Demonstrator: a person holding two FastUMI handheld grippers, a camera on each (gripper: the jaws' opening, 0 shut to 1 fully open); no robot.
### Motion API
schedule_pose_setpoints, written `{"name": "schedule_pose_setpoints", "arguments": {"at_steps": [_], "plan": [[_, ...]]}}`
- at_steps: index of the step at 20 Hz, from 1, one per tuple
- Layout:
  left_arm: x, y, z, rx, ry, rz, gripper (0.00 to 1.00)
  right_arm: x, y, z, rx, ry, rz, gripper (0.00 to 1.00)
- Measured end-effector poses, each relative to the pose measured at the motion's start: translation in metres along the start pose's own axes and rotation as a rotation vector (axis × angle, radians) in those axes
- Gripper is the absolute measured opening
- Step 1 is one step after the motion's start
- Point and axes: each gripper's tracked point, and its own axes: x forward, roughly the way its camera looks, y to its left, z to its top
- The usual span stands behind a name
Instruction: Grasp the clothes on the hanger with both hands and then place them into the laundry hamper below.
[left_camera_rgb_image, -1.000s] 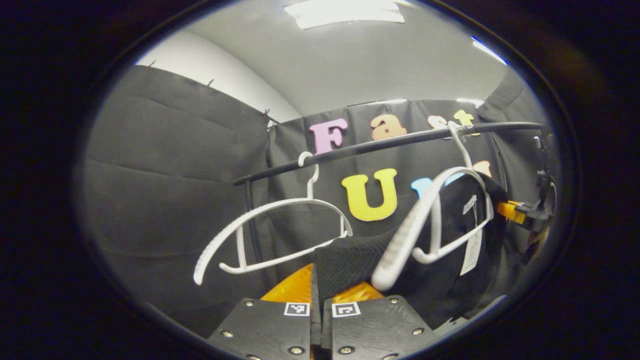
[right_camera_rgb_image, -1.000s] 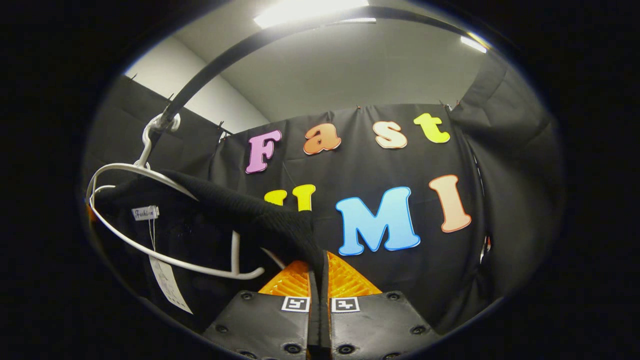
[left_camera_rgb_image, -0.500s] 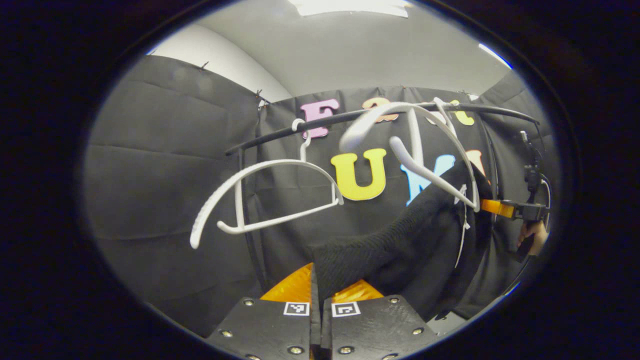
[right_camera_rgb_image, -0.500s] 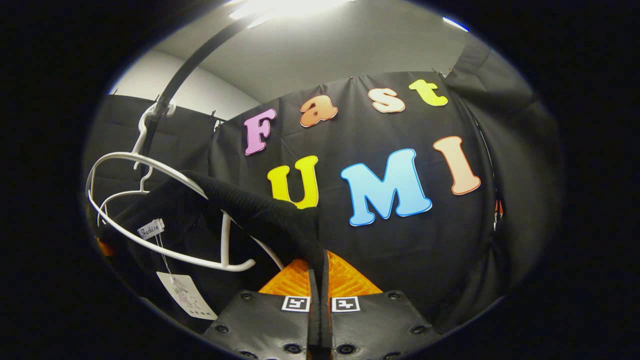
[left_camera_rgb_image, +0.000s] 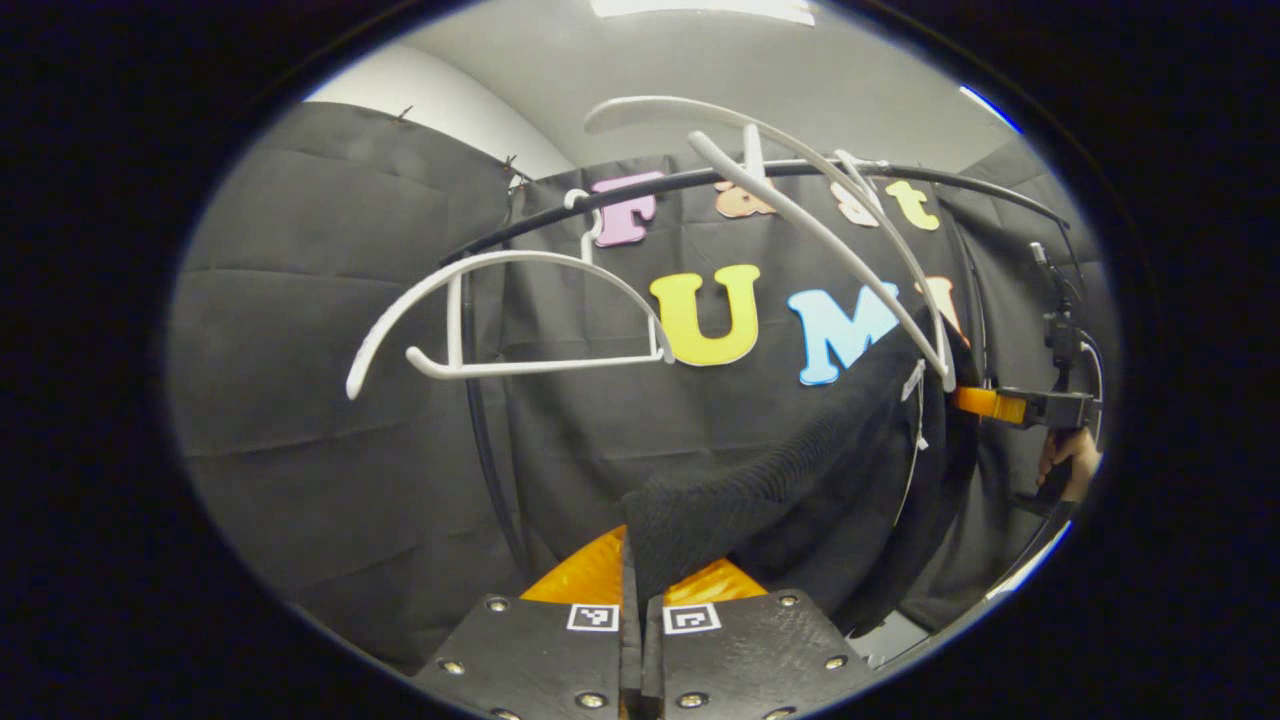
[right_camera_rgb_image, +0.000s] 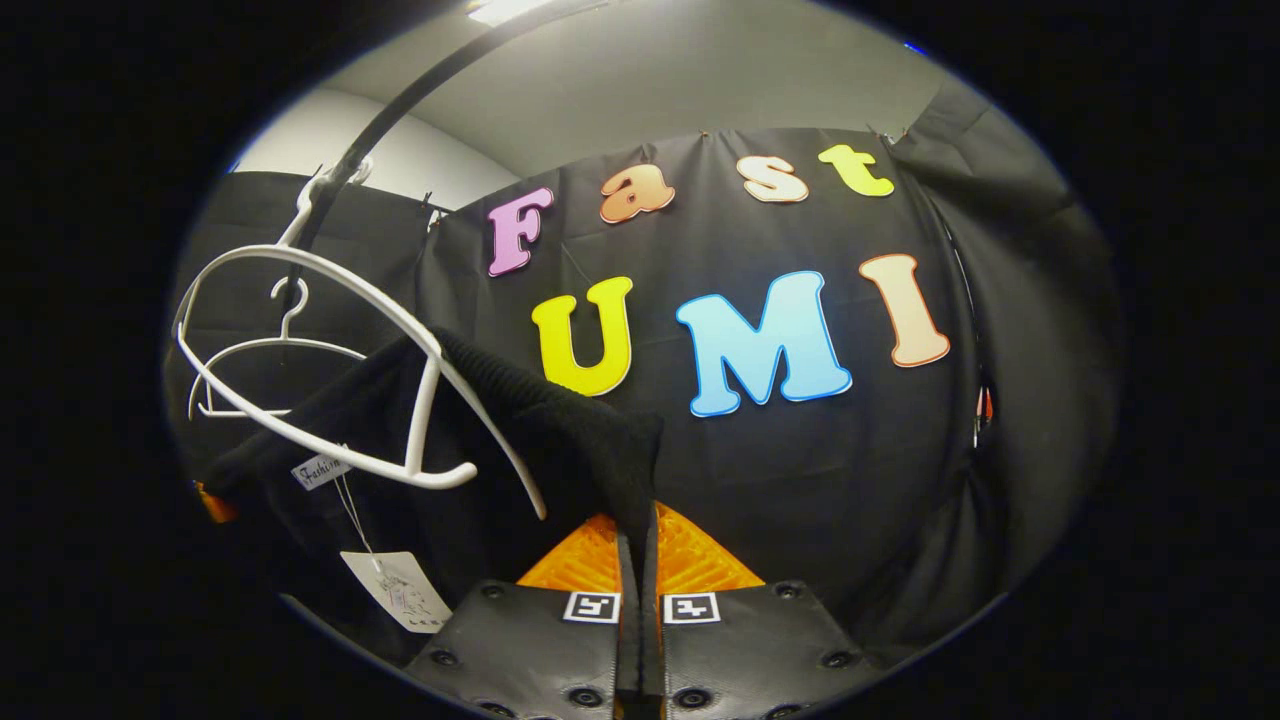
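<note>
I hold the black garment (left_camera_rgb_image: 800, 470) pinched in both the left gripper (left_camera_rgb_image: 640, 590) and right gripper (right_camera_rgb_image: 640, 560), below the rail; its far shoulder may snag the tilted white hanger (right_camera_rgb_image: 330, 380).

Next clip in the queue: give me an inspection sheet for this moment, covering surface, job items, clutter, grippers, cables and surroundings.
Surface: nothing seen; no hamper in these frames.
Job's things: black knit garment, stretched between both grippers, part of it against the tilted white hanger hooked on the black rail. Paper tag dangles from it.
Clutter: second white hanger, bare, on the same rail.
Grippers: left gripper jaws shut on the garment's edge; right gripper jaws shut on its other end. A hand holds the right gripper's handle in the left gripper view.
Cables: dark cable rising above that handle.
Surroundings: black cloth wall, pale ceiling, strip light.
</note>
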Motion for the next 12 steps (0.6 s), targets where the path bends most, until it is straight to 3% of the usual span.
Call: {"name": "schedule_pose_setpoints", "arguments": {"at_steps": [7,12], "plan": [[0.019,-0.031,-0.025,-0.065,0.040,0.012,0.00,-0.030,0.000,-0.015,-0.055,0.025,-0.022,0.02],[0.014,-0.041,-0.031,-0.042,0.072,-0.027,0.01,-0.059,0.005,-0.038,-0.049,0.074,-0.020,0.02]]}}
